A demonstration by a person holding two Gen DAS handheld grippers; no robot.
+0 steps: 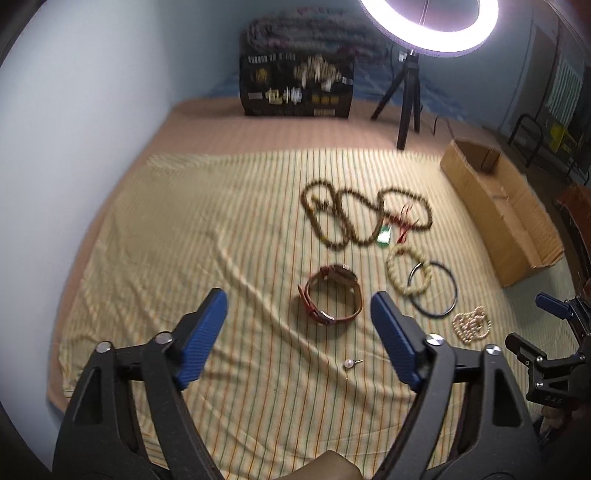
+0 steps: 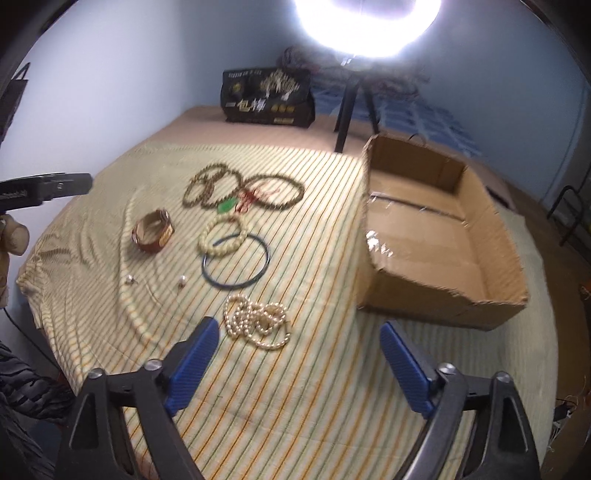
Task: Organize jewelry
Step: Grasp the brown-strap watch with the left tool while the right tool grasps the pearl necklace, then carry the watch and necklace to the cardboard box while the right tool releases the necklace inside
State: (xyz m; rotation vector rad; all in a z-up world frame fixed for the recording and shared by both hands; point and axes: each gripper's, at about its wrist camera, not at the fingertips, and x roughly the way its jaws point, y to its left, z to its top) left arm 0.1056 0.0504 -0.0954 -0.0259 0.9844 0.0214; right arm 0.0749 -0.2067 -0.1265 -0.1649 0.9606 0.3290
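The jewelry lies spread over the middle of a striped sheet (image 2: 314,387) on a bed: one long brown bead strand (image 1: 354,218) looped farthest back with a green pendant (image 1: 384,235) and red cord, one cream bead bracelet (image 2: 223,236) overlapping one dark bangle (image 2: 236,264), one brown leather watch (image 1: 330,295) to their left, and one heap of pearls (image 2: 258,319) nearest the right claw (image 2: 299,365). The right view shows two small pearl earrings (image 2: 181,282), well apart; the left view shows only one (image 1: 349,363). One open cardboard box (image 2: 436,236) sits at the sheet's right edge, just beside the pearls and bangle; only the right view sees its bare floor. At the bed's far edge stand one black printed bag (image 1: 297,86) and one ring light (image 1: 428,26) on a tripod. The left claw (image 1: 299,332) hangs spread wide before the watch, grasping nothing; the right claw is likewise released, with nothing between its fingers.
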